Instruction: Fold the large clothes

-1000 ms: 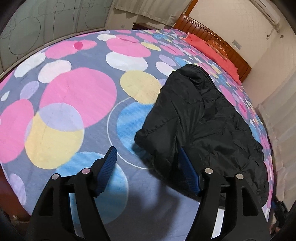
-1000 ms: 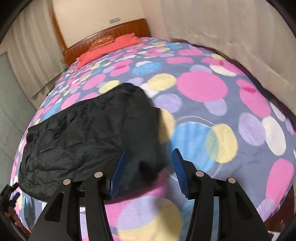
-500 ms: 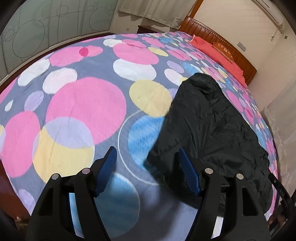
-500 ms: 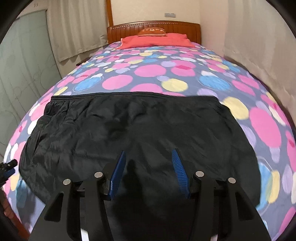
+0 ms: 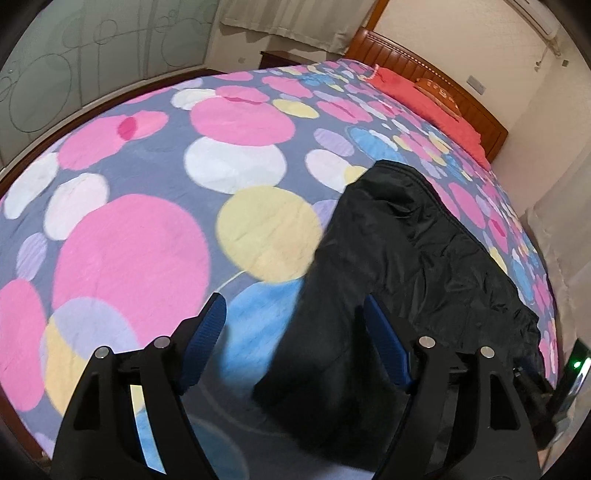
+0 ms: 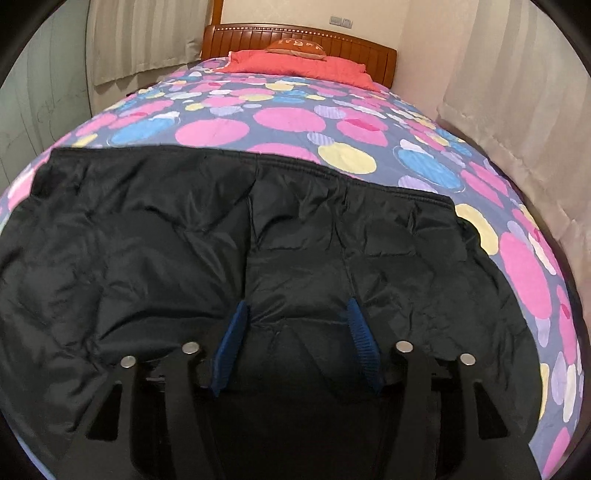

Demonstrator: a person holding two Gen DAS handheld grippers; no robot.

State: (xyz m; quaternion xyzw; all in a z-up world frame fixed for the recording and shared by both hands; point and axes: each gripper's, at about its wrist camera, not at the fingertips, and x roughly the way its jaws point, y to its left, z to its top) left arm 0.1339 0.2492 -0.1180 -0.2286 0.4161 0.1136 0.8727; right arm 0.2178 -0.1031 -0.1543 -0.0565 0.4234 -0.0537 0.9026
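A large black padded jacket (image 6: 177,236) lies spread across the foot half of the bed, wrinkled, its straight far edge running across the bed. In the left wrist view the jacket (image 5: 399,258) lies to the right. My left gripper (image 5: 293,314) is open and empty, hovering over the jacket's left edge, its right finger (image 5: 384,339) above the black cloth. My right gripper (image 6: 297,314) is open and empty, held over the middle of the jacket near its front.
The bed has a spotted bedspread (image 5: 147,236) in pink, yellow, blue and white. A red pillow (image 6: 295,64) and wooden headboard (image 6: 295,35) are at the far end. Curtains (image 6: 517,110) hang close along the right side. A frosted glass panel (image 5: 74,66) stands left.
My right gripper has swung from the jacket's right end round to face the headboard over the jacket's middle. My left gripper has shifted slightly; the jacket's left edge now reaches lower between its fingers.
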